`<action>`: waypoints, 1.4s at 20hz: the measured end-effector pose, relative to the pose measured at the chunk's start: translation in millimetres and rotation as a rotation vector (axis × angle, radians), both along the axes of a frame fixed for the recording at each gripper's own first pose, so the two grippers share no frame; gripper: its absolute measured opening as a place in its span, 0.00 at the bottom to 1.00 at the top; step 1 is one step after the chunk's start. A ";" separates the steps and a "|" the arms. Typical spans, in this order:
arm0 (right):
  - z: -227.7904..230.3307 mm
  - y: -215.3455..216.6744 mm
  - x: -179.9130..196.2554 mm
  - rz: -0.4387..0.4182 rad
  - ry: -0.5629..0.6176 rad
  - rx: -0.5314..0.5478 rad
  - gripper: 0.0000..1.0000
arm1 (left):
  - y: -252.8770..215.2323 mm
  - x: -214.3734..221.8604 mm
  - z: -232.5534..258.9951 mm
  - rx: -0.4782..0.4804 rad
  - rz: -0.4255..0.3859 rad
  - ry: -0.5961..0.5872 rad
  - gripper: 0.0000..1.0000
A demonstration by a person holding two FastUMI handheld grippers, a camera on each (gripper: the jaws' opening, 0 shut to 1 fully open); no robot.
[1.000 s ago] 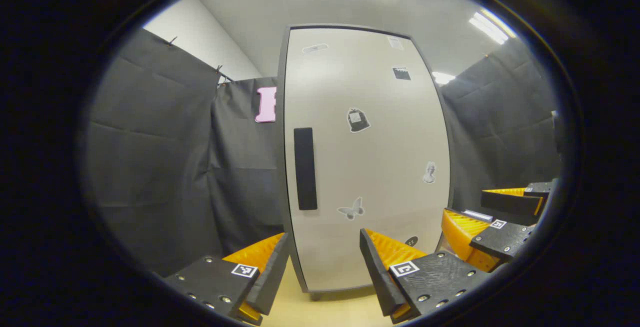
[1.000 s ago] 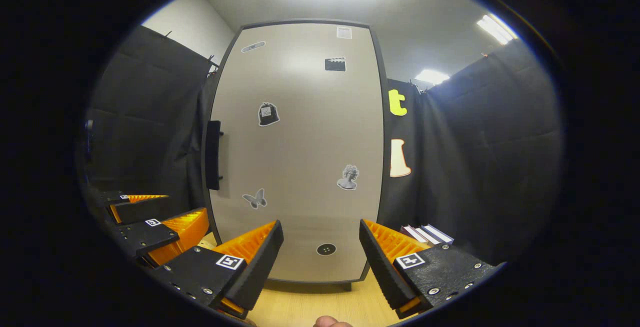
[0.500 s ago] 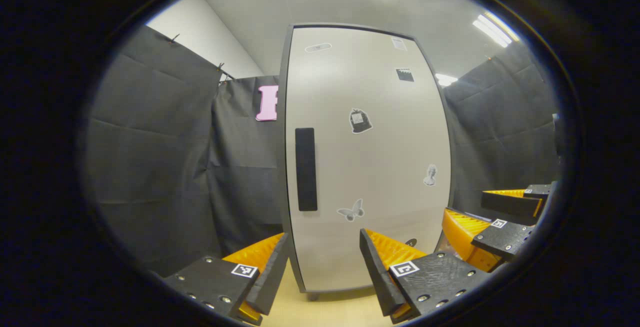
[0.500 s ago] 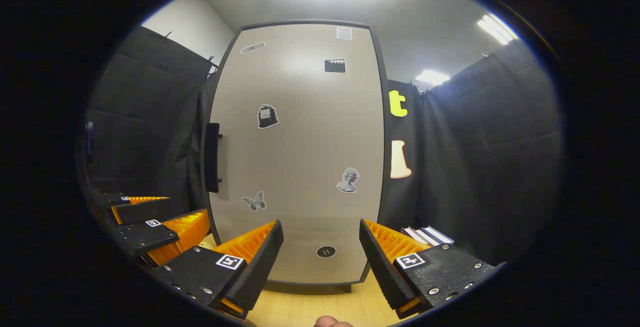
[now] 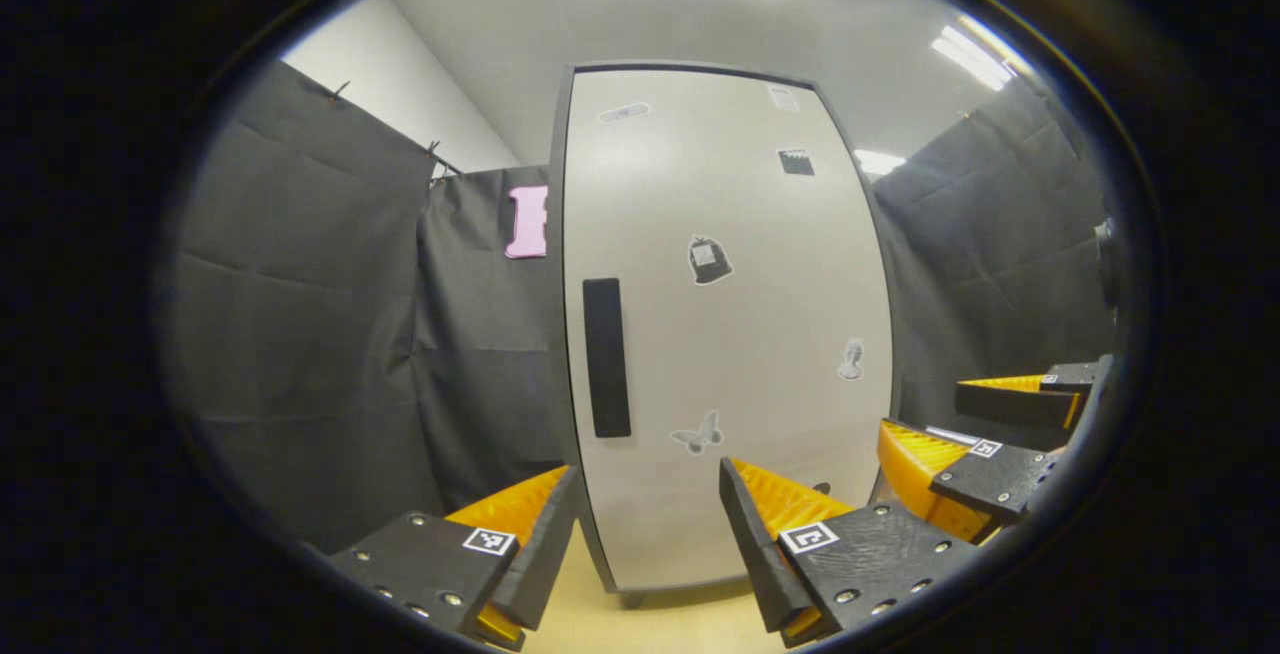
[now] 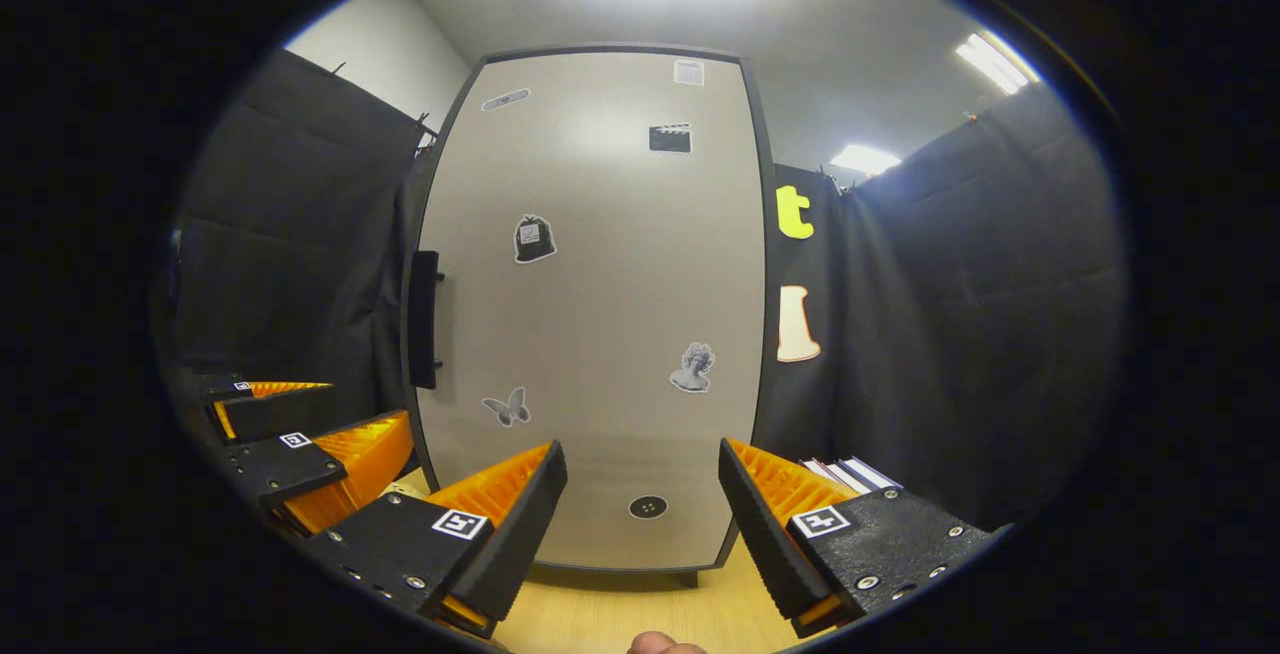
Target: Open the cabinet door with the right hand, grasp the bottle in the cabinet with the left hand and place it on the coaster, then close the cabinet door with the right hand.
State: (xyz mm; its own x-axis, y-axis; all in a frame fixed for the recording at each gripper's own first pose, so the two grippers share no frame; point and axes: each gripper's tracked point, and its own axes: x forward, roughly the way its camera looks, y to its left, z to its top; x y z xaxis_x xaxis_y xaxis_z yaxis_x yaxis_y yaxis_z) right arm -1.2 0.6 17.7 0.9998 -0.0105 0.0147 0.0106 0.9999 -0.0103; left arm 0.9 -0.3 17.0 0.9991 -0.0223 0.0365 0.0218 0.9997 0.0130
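A tall beige cabinet (image 5: 740, 334) with a closed door stands on the wooden table; its dark vertical handle (image 5: 606, 358) is on the door's left edge. The right gripper view has the same door (image 6: 600, 334) and its handle (image 6: 424, 319) seen side-on. My left gripper (image 5: 645, 524) is open in front of the door's lower part, short of it. My right gripper (image 6: 640, 514) is open too, facing the door's bottom. Each gripper also appears farther off from the other's camera: the right gripper (image 5: 985, 434) and the left gripper (image 6: 300, 424). The bottle is hidden behind the door.
Stickers dot the door. A stack of books (image 6: 850, 474) lies to the right of the cabinet. The wooden tabletop (image 6: 620, 614) runs under the cabinet's feet. Black cloth walls (image 5: 320, 334) close in both sides. A fingertip (image 6: 655, 644) peeks in at the bottom edge.
Both views have tilted slightly, so the cabinet sits a little lower in the left gripper view. Both grippers stay open and the door stays closed.
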 end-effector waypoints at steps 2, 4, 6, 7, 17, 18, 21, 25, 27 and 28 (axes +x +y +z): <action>0.1 -1.5 1.5 -0.002 0.002 -0.002 0.94 | 1.7 -0.4 -1.1 -0.003 0.000 0.002 0.80; -1.0 -1.0 5.6 -0.001 0.005 -0.008 0.94 | 9.6 -1.8 -2.7 0.000 0.008 0.007 0.80; -0.5 1.3 10.4 0.002 0.008 -0.011 0.94 | 15.7 -4.0 -7.8 0.003 0.021 0.018 0.80; 1.2 3.6 13.9 0.007 0.007 -0.010 0.94 | 20.4 -5.3 -9.3 0.001 0.027 0.022 0.80; 24.3 49.9 49.8 0.066 -0.020 -0.030 0.95 | 76.0 -34.4 -29.2 0.025 0.080 0.064 0.80; 25.1 58.1 53.3 0.078 -0.021 -0.032 0.95 | 83.8 -40.3 -32.0 0.025 0.088 0.066 0.80; 31.9 83.7 61.8 0.121 -0.029 -0.025 0.95 | 104.5 -57.6 -45.8 0.030 0.111 0.093 0.80; 46.1 119.8 73.1 0.177 -0.061 -0.032 0.95 | 133.1 -78.6 -65.4 0.036 0.150 0.137 0.80; 50.5 141.1 80.0 0.215 -0.068 -0.024 0.95 | 147.7 -90.1 -72.7 0.044 0.173 0.147 0.80; 53.0 151.0 83.8 0.232 -0.071 -0.020 0.95 | 153.8 -96.0 -76.8 0.048 0.185 0.151 0.80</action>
